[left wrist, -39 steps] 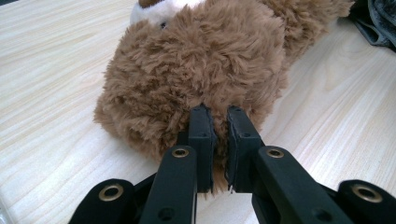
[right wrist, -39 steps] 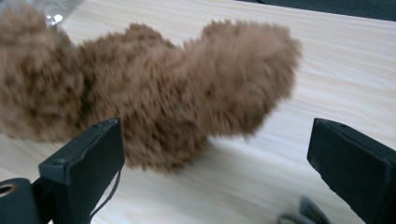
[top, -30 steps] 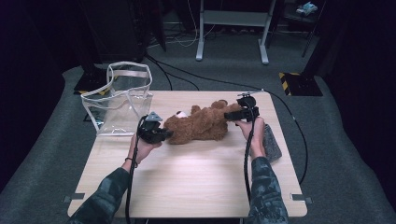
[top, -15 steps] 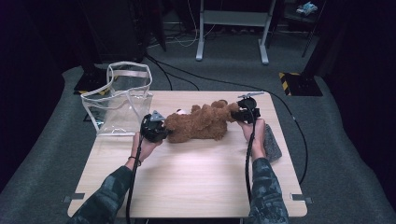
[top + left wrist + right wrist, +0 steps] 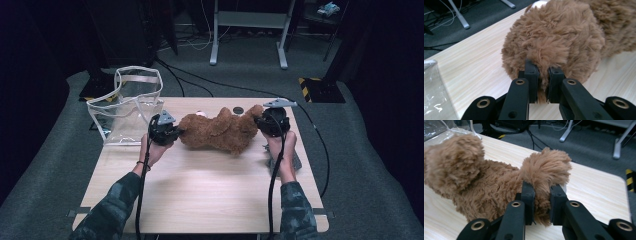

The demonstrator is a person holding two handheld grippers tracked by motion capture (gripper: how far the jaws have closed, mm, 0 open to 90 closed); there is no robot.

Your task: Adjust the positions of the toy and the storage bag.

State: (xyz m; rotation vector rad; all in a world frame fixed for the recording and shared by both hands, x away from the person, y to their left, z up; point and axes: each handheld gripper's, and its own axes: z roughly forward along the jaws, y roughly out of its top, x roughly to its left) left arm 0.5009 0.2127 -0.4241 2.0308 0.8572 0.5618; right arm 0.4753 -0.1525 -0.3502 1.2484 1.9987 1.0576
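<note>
Nearest the person, the front of the wooden table (image 5: 210, 195) is bare, and both forearms reach up over it. At about nine o'clock from the teddy bear (image 5: 220, 132) the left gripper (image 5: 176, 134) has its jaws pinched narrow on a tuft of fur at the bear's round end, the pads pressing into the plush in the left gripper view (image 5: 541, 75). At three o'clock the right gripper (image 5: 259, 123) has just been closing and now clamps a fluffy limb between its jaws, seen close in the right gripper view (image 5: 541, 195). The bear lies stretched across the middle of the table between the two, its right end seemingly a little raised. Farther off, at ten o'clock from the bear, a clear plastic bag (image 5: 127, 107) stands open at the table's far left corner, nothing visible inside it. A dark flat object (image 5: 296, 161) lies by the right wrist.

Judging by this, both grips are made and the lift is barely begun; carrying the bear over and lowering it into the bag is likely all still to do
</note>
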